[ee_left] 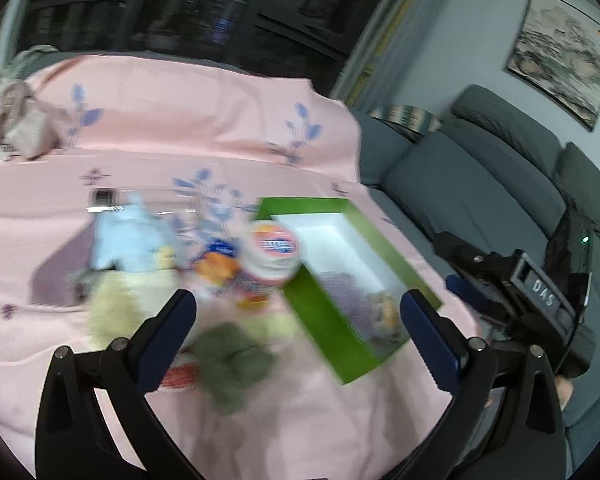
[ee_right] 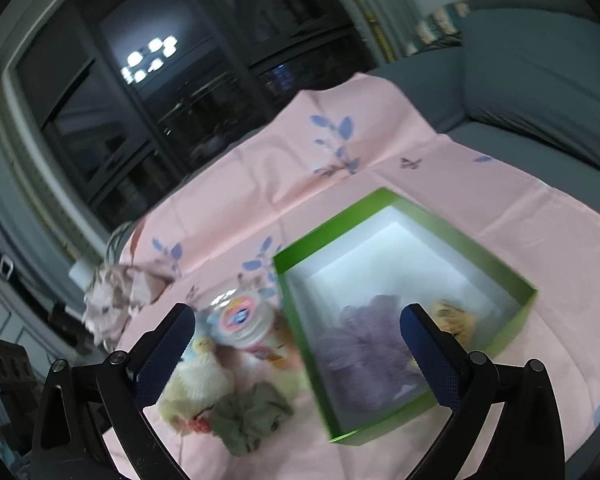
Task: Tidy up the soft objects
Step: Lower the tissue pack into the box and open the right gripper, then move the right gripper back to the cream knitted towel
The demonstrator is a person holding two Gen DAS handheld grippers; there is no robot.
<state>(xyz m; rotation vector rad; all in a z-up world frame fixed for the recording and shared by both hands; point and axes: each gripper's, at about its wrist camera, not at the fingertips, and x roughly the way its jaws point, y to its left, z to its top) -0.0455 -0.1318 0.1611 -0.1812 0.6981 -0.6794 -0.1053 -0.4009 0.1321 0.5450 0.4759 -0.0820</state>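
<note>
Two claws (ee_left: 300,316) (ee_right: 298,330) agape, green box (ee_right: 496,264)

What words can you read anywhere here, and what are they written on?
"DAS": white letters on the black right gripper, on its body, seen from the left wrist.
The tub lid has a red and blue label, too blurred to read.
The orange packet has print, also too blurred.
Nothing else carries readable text.

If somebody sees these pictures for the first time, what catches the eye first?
The bright green box on the pink cloth, with a purple puff inside. Left of it lies a heap of soft things around a round tub, an olive scrunchie nearest. Both grippers are open and empty.
</note>
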